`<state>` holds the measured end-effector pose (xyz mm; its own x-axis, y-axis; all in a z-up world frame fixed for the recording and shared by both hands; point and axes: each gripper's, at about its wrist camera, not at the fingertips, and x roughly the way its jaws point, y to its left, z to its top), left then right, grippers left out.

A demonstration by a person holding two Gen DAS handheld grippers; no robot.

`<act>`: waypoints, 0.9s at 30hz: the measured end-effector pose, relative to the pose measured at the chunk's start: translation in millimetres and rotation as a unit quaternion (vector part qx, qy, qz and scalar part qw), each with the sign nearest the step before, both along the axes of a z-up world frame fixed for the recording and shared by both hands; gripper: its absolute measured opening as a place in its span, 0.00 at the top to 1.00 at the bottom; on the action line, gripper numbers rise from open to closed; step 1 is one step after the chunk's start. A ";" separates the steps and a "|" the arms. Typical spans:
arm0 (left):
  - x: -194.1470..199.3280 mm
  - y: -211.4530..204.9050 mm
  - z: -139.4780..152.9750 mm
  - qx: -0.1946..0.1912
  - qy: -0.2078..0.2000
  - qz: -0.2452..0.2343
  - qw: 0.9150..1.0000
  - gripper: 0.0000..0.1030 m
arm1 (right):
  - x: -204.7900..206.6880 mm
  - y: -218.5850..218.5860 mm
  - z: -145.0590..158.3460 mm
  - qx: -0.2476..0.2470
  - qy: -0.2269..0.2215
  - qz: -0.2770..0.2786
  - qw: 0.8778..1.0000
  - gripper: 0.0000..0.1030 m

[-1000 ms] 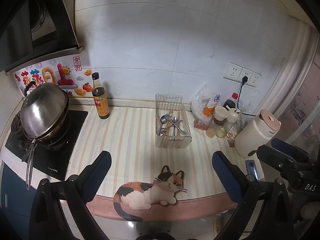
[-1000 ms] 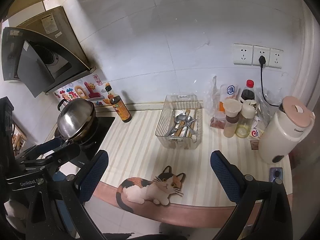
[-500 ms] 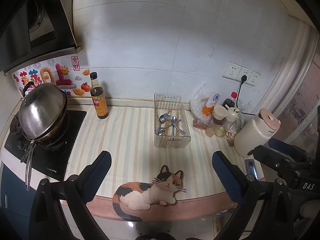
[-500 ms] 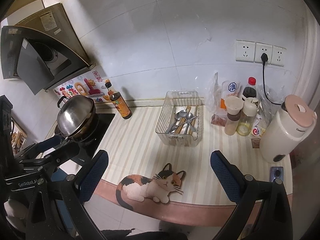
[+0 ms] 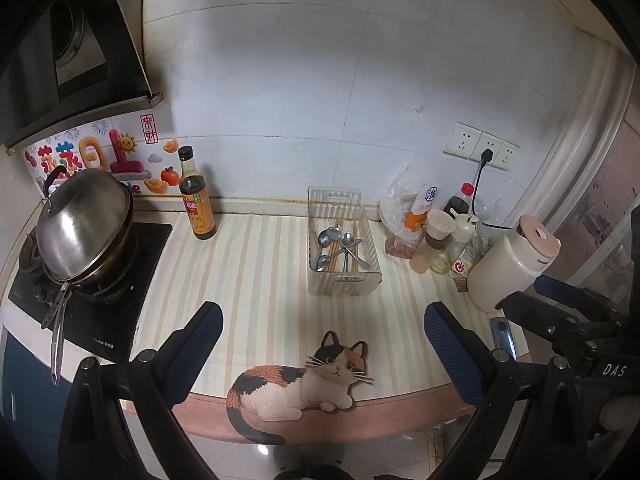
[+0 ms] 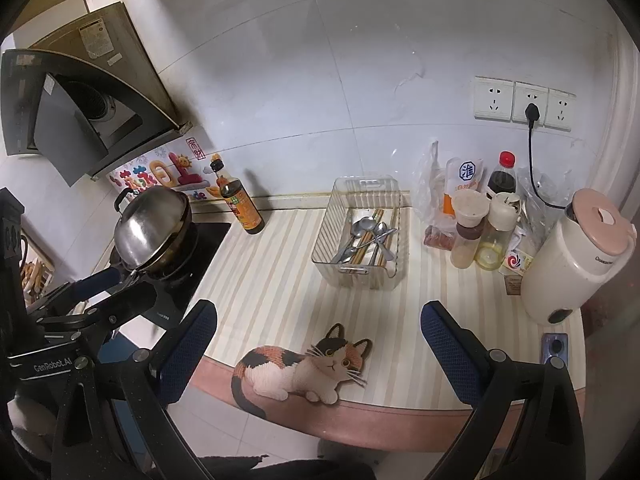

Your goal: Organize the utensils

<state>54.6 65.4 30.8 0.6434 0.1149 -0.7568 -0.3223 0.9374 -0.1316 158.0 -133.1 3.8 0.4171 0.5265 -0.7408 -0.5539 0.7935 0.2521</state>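
Fingers of both the left gripper (image 5: pixel 322 334) and right gripper (image 6: pixel 318 330) spread wide, empty, above striped countertop (image 5: pixel 260 280); metal spoons (image 5: pixel 334 246) fill a ribbed clear basket (image 5: pixel 344 280).

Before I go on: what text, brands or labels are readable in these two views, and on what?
"GenRobot.AI": left gripper body.
"DAS": right gripper body.
"准": white pouch by the wall.
"来财": red seal on the wall sticker.
Soy sauce bottle label, kettle brand, stove brand: too small or blurred.
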 end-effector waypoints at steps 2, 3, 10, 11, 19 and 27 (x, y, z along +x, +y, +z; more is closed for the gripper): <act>-0.1 -0.1 0.2 0.001 -0.001 0.001 1.000 0.00 | 0.6 -0.9 -0.4 0.000 0.001 0.001 1.000 0.00; -0.2 0.3 0.2 0.000 -0.001 0.001 1.000 0.00 | 0.6 -0.9 -0.3 -0.001 0.000 0.000 1.000 0.00; -0.3 1.0 0.6 0.001 -0.001 -0.001 1.000 0.00 | 0.5 -1.6 -0.6 -0.002 0.001 0.001 1.000 0.00; -0.1 0.8 0.5 0.000 -0.001 -0.001 1.000 0.00 | 0.2 -1.4 -0.2 -0.002 0.000 0.000 1.000 0.00; 0.0 0.3 0.8 0.001 -0.001 -0.001 1.000 0.00 | -0.1 -1.1 -0.3 -0.001 0.002 0.000 1.000 0.00; -1.1 0.4 1.5 0.000 -0.001 -0.003 1.000 0.00 | 0.2 -1.3 -0.2 -0.001 0.002 0.002 1.000 0.00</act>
<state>53.6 65.8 32.3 0.6454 0.1111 -0.7558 -0.3173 0.9390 -0.1329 158.2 -134.4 3.6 0.4114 0.5272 -0.7435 -0.5564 0.7914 0.2533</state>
